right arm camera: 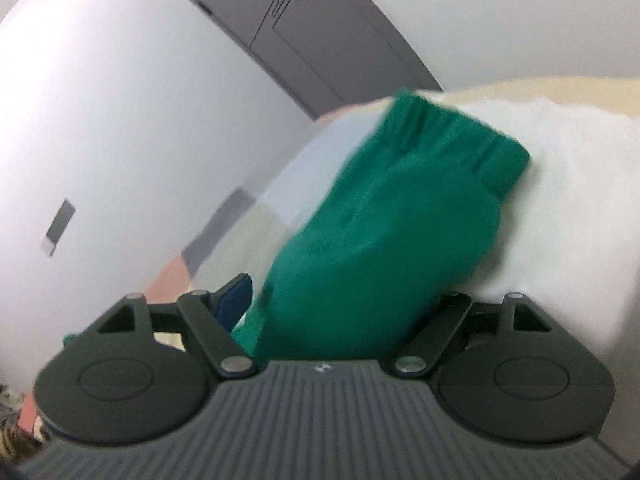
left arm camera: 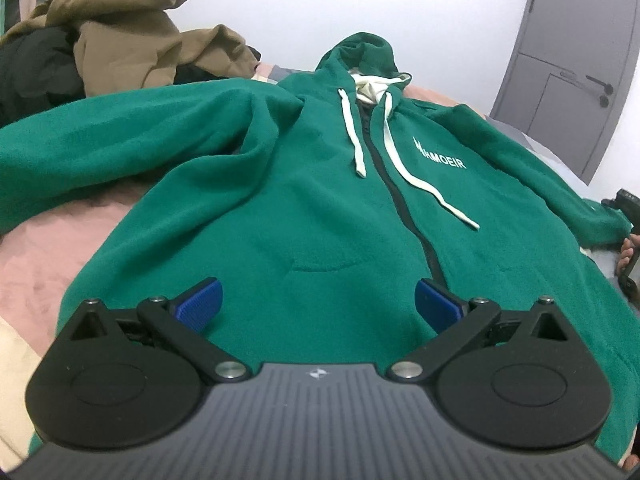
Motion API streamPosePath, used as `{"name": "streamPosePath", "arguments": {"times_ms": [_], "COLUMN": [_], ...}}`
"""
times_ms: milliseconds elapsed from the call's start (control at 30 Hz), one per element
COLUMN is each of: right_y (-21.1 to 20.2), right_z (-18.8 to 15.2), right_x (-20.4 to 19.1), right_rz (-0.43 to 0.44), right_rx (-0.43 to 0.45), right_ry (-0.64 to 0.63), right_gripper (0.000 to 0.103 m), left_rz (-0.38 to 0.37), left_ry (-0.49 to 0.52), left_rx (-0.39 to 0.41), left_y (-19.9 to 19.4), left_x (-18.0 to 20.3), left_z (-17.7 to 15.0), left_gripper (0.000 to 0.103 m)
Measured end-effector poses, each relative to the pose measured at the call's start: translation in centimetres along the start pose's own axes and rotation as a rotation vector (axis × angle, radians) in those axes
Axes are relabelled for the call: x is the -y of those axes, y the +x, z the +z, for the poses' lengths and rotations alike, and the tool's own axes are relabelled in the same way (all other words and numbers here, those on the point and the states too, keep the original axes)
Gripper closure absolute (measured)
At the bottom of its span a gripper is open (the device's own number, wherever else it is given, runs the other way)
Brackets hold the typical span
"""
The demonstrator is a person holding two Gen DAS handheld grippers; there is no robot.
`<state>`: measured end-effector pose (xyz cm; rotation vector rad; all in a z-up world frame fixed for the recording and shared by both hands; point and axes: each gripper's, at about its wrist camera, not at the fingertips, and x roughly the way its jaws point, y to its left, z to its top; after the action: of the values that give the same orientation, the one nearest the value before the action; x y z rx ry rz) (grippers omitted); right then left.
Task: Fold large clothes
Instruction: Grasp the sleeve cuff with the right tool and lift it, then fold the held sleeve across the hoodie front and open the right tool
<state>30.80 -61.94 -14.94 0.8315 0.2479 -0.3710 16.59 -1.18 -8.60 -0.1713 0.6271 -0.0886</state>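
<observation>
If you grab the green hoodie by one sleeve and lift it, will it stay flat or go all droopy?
Probably droopy. The green hoodie already lies in soft wrinkles on the bed, so it looks floppy, not stiff. Its sleeve bunches between the right gripper fingers. The thick fleece may feel a bit heavy, and the drawstrings would likely dangle.

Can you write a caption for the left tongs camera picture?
Open left tongs hover over a green hoodie spread flat on the bed.
</observation>
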Motion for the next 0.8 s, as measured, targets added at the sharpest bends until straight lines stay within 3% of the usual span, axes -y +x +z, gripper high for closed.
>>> {"name": "streamPosePath", "arguments": {"times_ms": [67, 133, 167, 267, 433, 600, 800], "right_y": [1.4, 2.5, 2.7, 2.7, 2.5, 5.3, 9.2], "right_z": [1.6, 3.5, 4.5, 7.5, 12.9, 13.8, 12.5], "right_x": [-0.1, -0.4, -0.8, -2.0, -0.7, 0.1, 2.0], "right_rz": [-0.027, -0.038, -0.038, -0.032, -0.089, -0.161, -0.212], "right_rx": [0.001, 0.000, 0.013, 0.086, 0.224, 0.168, 0.111], "right_ry": [-0.019, -0.053, -0.095, -0.209, -0.218, -0.325, -0.315], "right_gripper": [0.065, 0.087, 0.092, 0.095, 0.095, 0.095, 0.095], "left_rz": [-0.005, -0.004, -0.005, -0.012, -0.025, -0.004, 0.025], "left_ry": [-0.014, -0.023, -0.027, -0.029, 0.000, 0.007, -0.007], "left_rx": [0.008, 0.014, 0.017, 0.027, 0.044, 0.017, -0.020], "left_y": [0.4, 0.8, 1.1, 1.6, 2.2, 3.1, 4.2], "left_x": [-0.1, -0.1, -0.1, 0.2, 1.0, 1.0, 0.8], "left_z": [0.1, 0.3, 0.3, 0.5, 0.6, 0.6, 0.7], "left_gripper": [0.000, 0.000, 0.000, 0.000, 0.000, 0.000, 0.000]}}
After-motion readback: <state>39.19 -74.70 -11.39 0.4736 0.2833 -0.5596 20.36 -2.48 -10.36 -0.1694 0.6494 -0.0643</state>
